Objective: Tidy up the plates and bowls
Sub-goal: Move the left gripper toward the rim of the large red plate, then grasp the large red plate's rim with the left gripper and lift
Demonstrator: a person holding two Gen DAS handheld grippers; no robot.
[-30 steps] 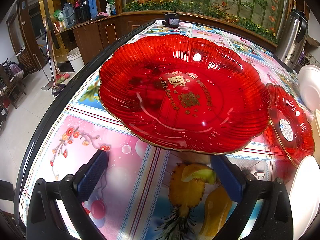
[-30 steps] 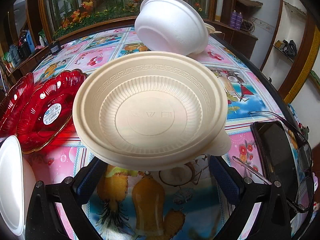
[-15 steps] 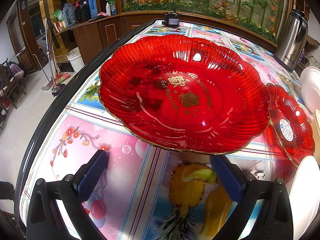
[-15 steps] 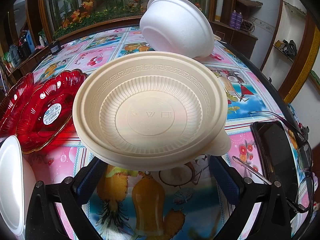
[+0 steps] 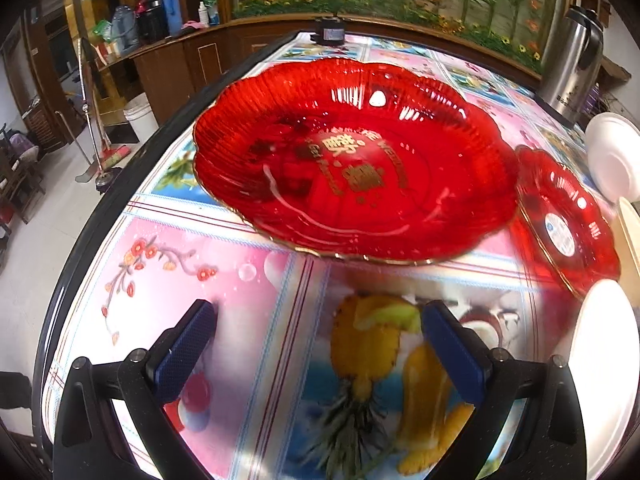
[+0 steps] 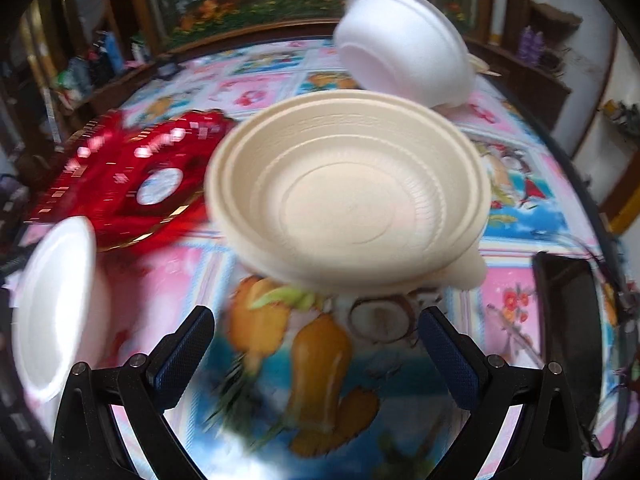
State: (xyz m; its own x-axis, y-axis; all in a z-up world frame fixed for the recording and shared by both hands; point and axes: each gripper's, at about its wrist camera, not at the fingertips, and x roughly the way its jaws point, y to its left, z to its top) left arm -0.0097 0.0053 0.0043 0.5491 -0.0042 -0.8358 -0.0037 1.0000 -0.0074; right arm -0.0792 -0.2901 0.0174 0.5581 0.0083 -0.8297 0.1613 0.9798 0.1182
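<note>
well, the left gripper [image 5: 318, 344] has its blue-padded fingers [image 5: 186, 346] spread wide with nothing between them, hovering low over the patterned tablecloth [image 5: 224, 280]. a printed pineapple lies in the gap. the big red plate [image 5: 352, 160] sits ahead of the fingertips at 12 o'clock, apart from both pads, its near rim just past them. a smaller red plate [image 5: 564, 224] lies at 2 o'clock, its edge just beside the big one; whether they touch i cannot tell. a white bowl [image 5: 612, 156] is farther out at 2 o'clock, and another white dish [image 5: 604, 368] fills the 3 o'clock edge. a steel kettle [image 5: 572, 64] stands at the far 1 o'clock corner of the table.

the right gripper [image 6: 316, 340] is likewise wide apart and grips nothing; this view is blurred. the cream bowl [image 6: 348, 196] sits at 12 o'clock just beyond the pads, touching neither, wider than the gap between them. behind it at 1 o'clock a white foam bowl [image 6: 404, 44] stands tilted, its underside showing. the red plates [image 6: 132, 176] lie at 10 o'clock, near the cream bowl's left rim. a white dish [image 6: 56, 304] is at 9 o'clock beside the left finger. a dark flat object [image 6: 568, 332] lies at 3 o'clock near the table edge.
</note>
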